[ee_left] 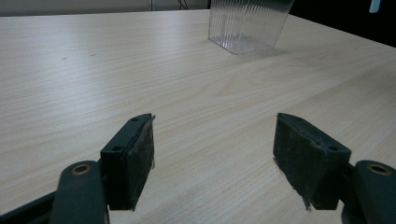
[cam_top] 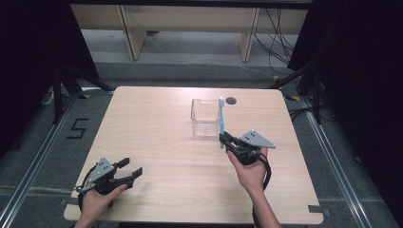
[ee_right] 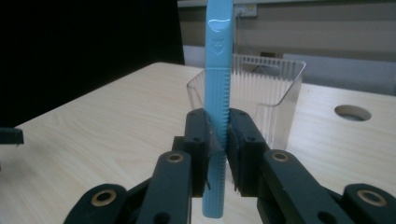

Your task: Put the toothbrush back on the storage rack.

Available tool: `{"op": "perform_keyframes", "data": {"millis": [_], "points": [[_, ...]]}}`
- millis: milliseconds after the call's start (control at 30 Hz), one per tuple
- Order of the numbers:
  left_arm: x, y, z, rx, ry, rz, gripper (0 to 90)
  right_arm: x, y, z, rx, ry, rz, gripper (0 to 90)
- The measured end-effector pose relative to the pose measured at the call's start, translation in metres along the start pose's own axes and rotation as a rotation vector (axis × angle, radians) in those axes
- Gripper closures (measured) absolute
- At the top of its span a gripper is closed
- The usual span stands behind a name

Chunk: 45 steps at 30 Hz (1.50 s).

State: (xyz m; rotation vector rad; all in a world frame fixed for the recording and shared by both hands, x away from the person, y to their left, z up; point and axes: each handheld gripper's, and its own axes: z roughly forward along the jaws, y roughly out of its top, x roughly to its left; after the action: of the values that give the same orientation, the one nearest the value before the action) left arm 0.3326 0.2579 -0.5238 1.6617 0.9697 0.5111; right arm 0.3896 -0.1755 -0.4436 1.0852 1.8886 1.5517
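While the left gripper (cam_top: 129, 171) rests spread over the wooden table (cam_top: 157, 137), the right gripper (ee_right: 217, 140) pinches an upright blue toothbrush (ee_right: 217, 93) just beside the clear ribbed cup (cam_top: 205, 118).

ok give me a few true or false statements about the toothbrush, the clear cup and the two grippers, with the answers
1. The right gripper is shut on the blue toothbrush. True.
2. The toothbrush already stands inside the clear cup. False: it is held upright in the jaws, outside the cup on the near right side.
3. The left gripper is open and holds nothing. True.
4. The clear cup lies tipped on its side. False: it stands upright on the table, opening up.
5. The left gripper is right beside the cup. False: it is near the table's front left corner, well away from the cup.
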Motion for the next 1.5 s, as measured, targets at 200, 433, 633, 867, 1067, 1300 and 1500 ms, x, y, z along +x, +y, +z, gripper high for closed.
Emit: {"op": "perform_keyframes", "data": {"millis": [200,433,633,867,1067,1300,1500], "points": [[0.000,0.000,0.000,0.000,0.000,-0.001,28.7,-0.003,0.008,0.001,-0.032,-0.023,-0.018,79.1],[0.000,0.000,0.000,0.003,0.003,0.000,28.7,-0.006,0.015,0.005,-0.092,-0.043,-0.009,79.1],[0.000,0.000,0.000,0.000,0.000,-0.001,28.7,-0.008,0.021,0.006,-0.113,-0.049,0.009,79.1],[0.000,0.000,0.001,0.010,0.003,-0.001,28.9,-0.011,0.025,0.011,-0.130,-0.056,0.007,79.1],[0.000,0.001,0.001,0.023,0.014,-0.002,28.9,-0.013,0.025,0.013,-0.137,-0.054,0.016,79.1],[0.000,0.001,0.000,0.016,0.016,-0.004,28.9,-0.016,0.031,0.016,-0.160,-0.063,0.006,79.1],[0.000,0.001,0.000,0.020,0.019,-0.005,28.9,-0.017,0.035,0.019,-0.169,-0.068,0.008,79.1]]}}
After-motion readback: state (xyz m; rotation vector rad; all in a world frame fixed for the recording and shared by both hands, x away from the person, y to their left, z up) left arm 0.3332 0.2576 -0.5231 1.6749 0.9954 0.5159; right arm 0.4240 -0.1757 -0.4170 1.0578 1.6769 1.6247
